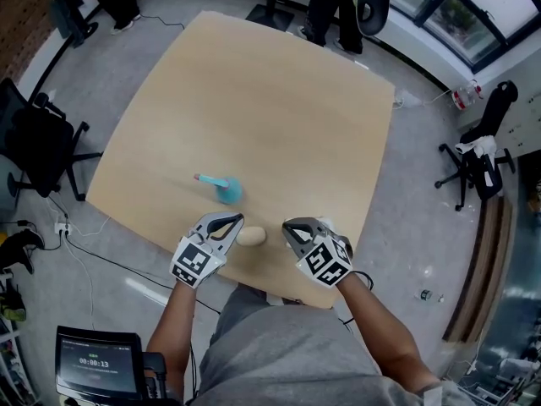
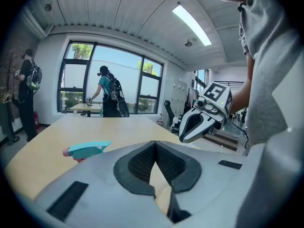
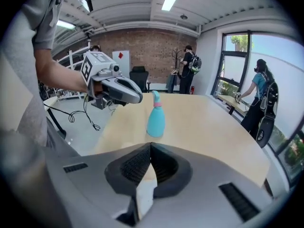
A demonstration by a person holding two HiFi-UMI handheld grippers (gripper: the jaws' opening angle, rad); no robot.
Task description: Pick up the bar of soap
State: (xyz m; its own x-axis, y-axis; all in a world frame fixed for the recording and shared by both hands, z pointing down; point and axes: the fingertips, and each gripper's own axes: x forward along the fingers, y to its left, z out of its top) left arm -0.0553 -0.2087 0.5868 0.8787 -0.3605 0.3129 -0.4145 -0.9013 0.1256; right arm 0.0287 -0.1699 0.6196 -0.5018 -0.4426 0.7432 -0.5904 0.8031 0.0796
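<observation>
Grey jaws are pressing together on nothing on both my left gripper (image 1: pixel 237 221) and my right gripper (image 1: pixel 287 226), which are flanking the bar of soap (image 1: pixel 251 236) at its 9 and 3 o'clock. It is lying flat on the table (image 1: pixel 254 100), close to the near edge. I am judging it light, stiff and probably slick, with rounded ends likely to squirt free, so I am favouring a bite across its short middle. At its 11 o'clock a teal spray bottle (image 1: pixel 226 191) is standing upright. My own jaw housings are hiding the soap in both gripper views, and I am unable to tell whether it is wet.
</observation>
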